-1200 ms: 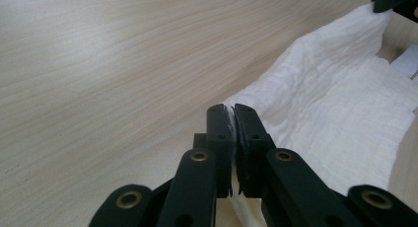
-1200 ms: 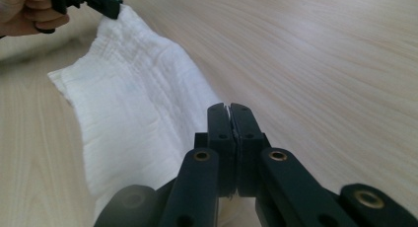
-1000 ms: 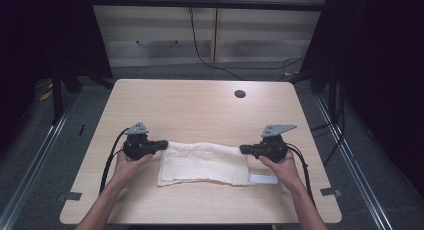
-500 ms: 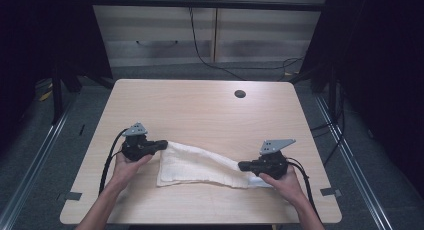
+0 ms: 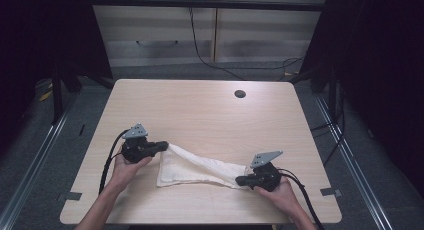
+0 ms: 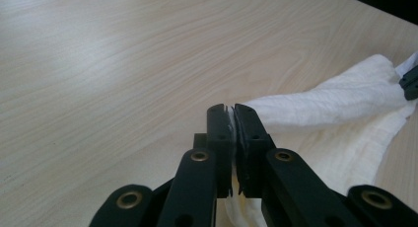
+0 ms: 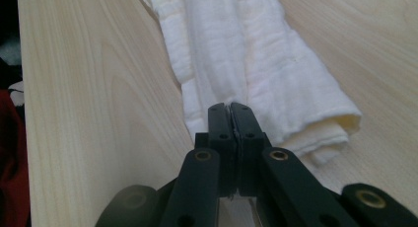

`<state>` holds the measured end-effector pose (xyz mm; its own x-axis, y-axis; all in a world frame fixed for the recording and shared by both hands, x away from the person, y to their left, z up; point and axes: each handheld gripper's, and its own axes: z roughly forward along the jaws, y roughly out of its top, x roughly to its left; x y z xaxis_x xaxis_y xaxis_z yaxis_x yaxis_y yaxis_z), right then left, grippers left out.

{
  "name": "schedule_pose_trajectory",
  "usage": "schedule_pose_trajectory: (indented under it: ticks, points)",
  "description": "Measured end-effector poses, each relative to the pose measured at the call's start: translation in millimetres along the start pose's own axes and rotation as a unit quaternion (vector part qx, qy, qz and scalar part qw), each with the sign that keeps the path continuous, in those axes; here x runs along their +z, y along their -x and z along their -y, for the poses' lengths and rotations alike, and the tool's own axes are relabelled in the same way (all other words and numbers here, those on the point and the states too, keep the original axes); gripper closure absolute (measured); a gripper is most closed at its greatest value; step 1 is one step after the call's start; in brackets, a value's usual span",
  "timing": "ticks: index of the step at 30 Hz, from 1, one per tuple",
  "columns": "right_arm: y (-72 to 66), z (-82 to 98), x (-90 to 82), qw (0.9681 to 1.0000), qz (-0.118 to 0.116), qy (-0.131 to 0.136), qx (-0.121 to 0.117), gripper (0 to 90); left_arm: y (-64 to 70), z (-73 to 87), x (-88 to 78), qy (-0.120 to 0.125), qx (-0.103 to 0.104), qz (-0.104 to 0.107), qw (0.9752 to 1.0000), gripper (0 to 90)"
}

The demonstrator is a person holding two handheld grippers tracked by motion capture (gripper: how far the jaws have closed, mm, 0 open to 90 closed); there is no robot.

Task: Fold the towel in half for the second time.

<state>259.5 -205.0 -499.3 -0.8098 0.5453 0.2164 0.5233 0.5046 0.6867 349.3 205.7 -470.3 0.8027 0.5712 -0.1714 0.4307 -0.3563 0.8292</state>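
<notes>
Near edge of the table: my forearms come in from the bottom. Right claw sits low near the front edge, clenched on one end of the cloth. In the right gripper view the jaws are pressed together with white fabric pinched between them, and the cloth runs away ahead in folded layers.

Left claw sits farther up and to the left, also clenched on the cloth; in the left gripper view a sliver of white shows between the closed jaws, and the cloth trails off to the right.

The cloth lies on the table front-centre, stretched diagonally between the two claws, with a loose flap sagging toward the front edge.

Table top: pale wood grain, rounded corners, bare past the cloth. A dark round cable hole sits near the far edge, right of centre.

Beyond: grey floor, tape marks by the front corners, metal rails either side, a light cabinet at the back with a black cable hanging down, dark curtains left and right.
</notes>
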Motion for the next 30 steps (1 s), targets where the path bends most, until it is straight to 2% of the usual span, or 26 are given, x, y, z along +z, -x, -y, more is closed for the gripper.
schedule_pose_trajectory:
  ticks: [3, 9, 13, 18, 19, 23, 27, 28, 30]
  points:
    - [2.7, 2.0, 0.2, 0.9999, -0.010, 0.008, 0.011, 88.7, 4.3, -1.9, -6.5, 0.005, 0.004, 0.008, 0.9999, 86.3]
    - [1.5, 1.2, 0.0, 0.9999, -0.004, 0.003, 0.010, 88.7, 16.8, -2.9, -22.2, 0.008, 0.039, 0.015, 0.9991, 86.2]
    - [1.0, 1.3, 0.0, 0.9999, -0.001, 0.004, 0.012, 88.8, 27.6, -3.1, -30.2, 0.010, 0.055, 0.019, 0.9982, 86.2]
    - [0.3, 1.5, 0.1, 0.9999, 0.001, 0.005, 0.013, 88.8, 41.4, -0.4, -35.5, 0.008, 0.069, 0.037, 0.9969, 86.1]
    - [0.1, 1.4, 0.1, 0.9999, 0.002, 0.004, 0.013, 88.8, 43.2, 1.4, -36.2, 0.002, 0.076, 0.040, 0.9963, 86.1]
    - [-0.3, 1.3, 0.1, 0.9999, 0.003, 0.003, 0.015, 88.8, 52.8, 14.4, -38.1, -0.019, 0.081, 0.062, 0.9946, 86.1]
    - [-0.3, 1.2, 0.0, 0.9999, 0.003, 0.003, 0.016, 88.8, 62.4, 31.8, -35.8, -0.059, 0.094, 0.078, 0.9907, 86.1]
    - [-0.6, 1.3, 0.0, 0.9999, 0.004, 0.003, 0.016, 88.8, 63.9, 36.9, -34.0, -0.065, 0.091, 0.081, 0.9904, 86.2]
    - [-1.1, 0.8, -0.4, 0.9999, 0.008, 0.000, 0.013, 88.8, 69.5, 45.9, -30.9, -0.086, 0.098, 0.089, 0.9875, 86.2]
